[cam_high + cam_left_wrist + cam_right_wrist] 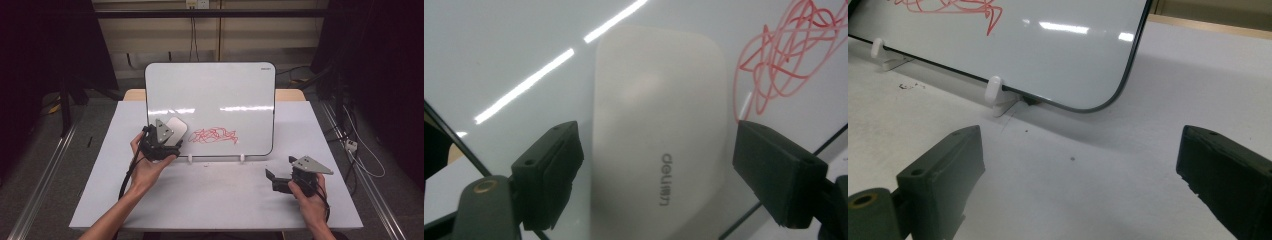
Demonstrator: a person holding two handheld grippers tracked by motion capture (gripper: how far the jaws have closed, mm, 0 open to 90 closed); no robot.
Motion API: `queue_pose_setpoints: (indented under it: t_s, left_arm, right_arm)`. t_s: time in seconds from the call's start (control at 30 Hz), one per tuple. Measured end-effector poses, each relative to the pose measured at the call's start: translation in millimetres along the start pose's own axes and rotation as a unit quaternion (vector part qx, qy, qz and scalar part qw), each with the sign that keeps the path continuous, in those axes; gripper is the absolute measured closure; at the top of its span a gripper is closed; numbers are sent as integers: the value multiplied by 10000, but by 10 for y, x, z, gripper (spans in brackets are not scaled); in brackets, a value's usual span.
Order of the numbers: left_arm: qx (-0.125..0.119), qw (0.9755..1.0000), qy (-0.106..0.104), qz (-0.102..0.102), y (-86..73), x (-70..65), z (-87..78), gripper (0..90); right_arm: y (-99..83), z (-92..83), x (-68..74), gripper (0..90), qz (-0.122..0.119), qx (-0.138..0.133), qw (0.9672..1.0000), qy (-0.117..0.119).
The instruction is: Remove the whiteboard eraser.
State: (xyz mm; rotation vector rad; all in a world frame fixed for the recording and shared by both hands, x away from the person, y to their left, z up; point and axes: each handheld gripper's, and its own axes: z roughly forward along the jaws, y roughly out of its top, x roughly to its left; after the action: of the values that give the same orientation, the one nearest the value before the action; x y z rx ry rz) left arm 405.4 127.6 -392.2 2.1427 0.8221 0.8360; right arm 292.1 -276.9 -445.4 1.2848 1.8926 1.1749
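Your left gripper is raised to the whiteboard, wrist bent up, forearm running in from the bottom edge. Its jaws straddle the white eraser, which lies flat against the whiteboard just left of the red scribble; the pads stand apart from the eraser's sides. Your right gripper sits low on the table, off the whiteboard's lower right corner, jaws spread wide with nothing between them.

Lab: framed rig, cables
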Motion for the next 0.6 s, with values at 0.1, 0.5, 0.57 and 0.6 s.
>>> queue_pose_setpoints:
  t_s: [0.1, 0.5, 0.57, 0.6]
  left_arm:
    - [62, 9998, 111, 148, -27, -16, 28, 255]
    - [160, 9992, 292, 237, -26, -52, 74, 296]
    - [168, 9989, 340, 281, -27, -58, 79, 299]
    - [195, 9988, 341, 291, -22, -60, 77, 299]
  right_arm:
    - [0, 0, -2, 51, 9, 0, 10000, -8]
    - [2, 1, 2, 55, -6, -13, 10000, -16]
    - [1, -3, 2, 55, -3, -4, 10000, -17]
    - [1, -3, 2, 55, -3, -4, 10000, -17]
